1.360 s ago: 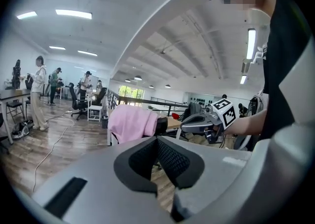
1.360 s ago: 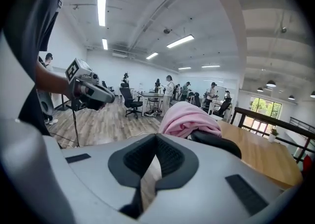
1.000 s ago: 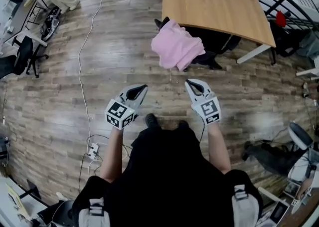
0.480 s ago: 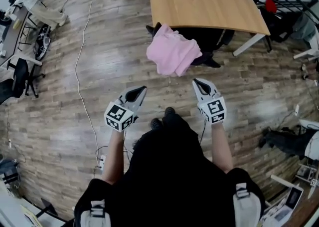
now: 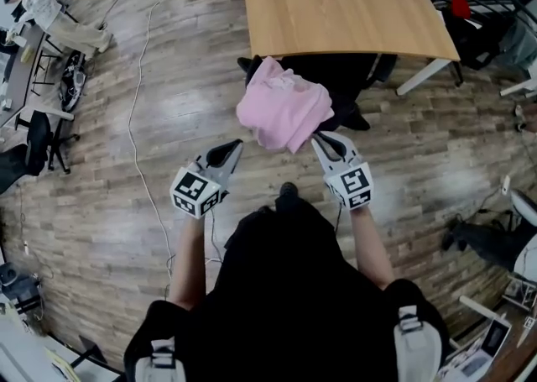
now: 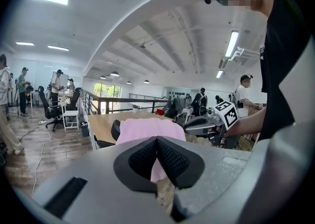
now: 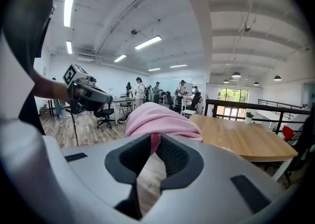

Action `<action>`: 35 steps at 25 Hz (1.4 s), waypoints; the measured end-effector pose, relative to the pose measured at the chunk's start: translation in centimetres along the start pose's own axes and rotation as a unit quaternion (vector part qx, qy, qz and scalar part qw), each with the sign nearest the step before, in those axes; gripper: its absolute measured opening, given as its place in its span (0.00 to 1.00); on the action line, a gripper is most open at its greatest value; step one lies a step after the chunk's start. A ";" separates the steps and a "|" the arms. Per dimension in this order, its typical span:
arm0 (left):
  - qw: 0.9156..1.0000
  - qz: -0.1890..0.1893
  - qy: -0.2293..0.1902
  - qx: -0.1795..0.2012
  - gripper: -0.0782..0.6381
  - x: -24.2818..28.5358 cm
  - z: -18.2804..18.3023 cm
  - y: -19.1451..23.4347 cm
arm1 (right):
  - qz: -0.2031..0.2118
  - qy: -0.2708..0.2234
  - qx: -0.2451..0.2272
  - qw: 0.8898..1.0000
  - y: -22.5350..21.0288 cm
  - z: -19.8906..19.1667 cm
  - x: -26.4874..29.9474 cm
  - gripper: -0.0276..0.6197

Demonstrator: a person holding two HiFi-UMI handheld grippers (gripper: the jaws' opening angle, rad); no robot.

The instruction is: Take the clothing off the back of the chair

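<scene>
Reaching toward 12 o'clock, both forearms are stretched. The left tool (image 5: 228, 150) is clenched and empty. The right tool (image 5: 322, 143) has just been opening, with the 5 o'clock edge of the pink clothing (image 5: 281, 112) seemingly at its tips, not grasped.

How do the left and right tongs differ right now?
The left tongs are shut; the right tongs have just been opening, with pink clothing showing in their gap. The left tongs stop short of the clothing; the right tongs reach its edge. Both point at it.
</scene>
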State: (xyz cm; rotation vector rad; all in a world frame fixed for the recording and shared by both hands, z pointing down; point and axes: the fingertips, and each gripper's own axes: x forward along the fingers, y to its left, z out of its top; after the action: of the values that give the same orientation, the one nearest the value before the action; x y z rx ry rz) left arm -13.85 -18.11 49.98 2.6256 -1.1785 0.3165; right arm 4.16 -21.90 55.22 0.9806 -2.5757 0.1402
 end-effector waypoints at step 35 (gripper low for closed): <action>0.980 -0.178 0.089 0.032 0.63 12.6 1.9 7.9 | -0.061 0.042 0.090 0.993 -1.6 1.7 4.2 0.45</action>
State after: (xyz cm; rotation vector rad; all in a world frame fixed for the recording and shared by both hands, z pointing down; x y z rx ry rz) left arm -11.46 -32.59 52.98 2.7273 -0.6378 0.5092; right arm 1.76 -26.08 55.25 1.1677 -2.4526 0.3790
